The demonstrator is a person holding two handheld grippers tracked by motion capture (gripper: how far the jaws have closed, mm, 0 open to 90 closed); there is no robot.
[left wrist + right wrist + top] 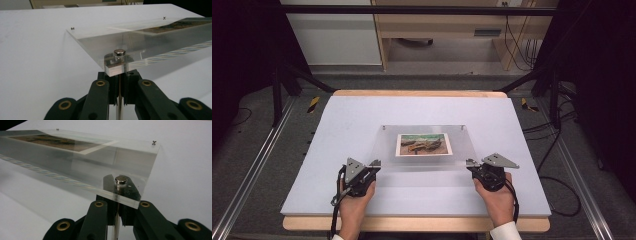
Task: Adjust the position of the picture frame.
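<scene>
I have a clear acrylic frame [424, 147] by its two near corners, on the white table top [337, 125], roughly at its middle. My left gripper [373, 165] has its jaws drawn nearly together at the near left corner, and my right gripper [470, 164] does the same at the near right one. In the left gripper view a thin pale strip runs down between the closed jaws, under a small silver stud [119, 53] set in the corner of the plate; in the right gripper view another stud [121, 180] sits the same way. I cannot tell whether that strip is a post of the stud or an edge of the frame, since the thick acrylic blurs and doubles what lies under it. The pads themselves are hidden beneath the plate's corner in both gripper views, and in the high view the tips are too small to read. A picture [424, 144] in browns and greens lies inside the frame; its subject is too small and too foreshortened to make out. The frame's near edge looks lifted off the table in the gripper views, though the transparent plate and its reflections make that hard to judge. The far corner screws [72, 28] show as mere specks.
</scene>
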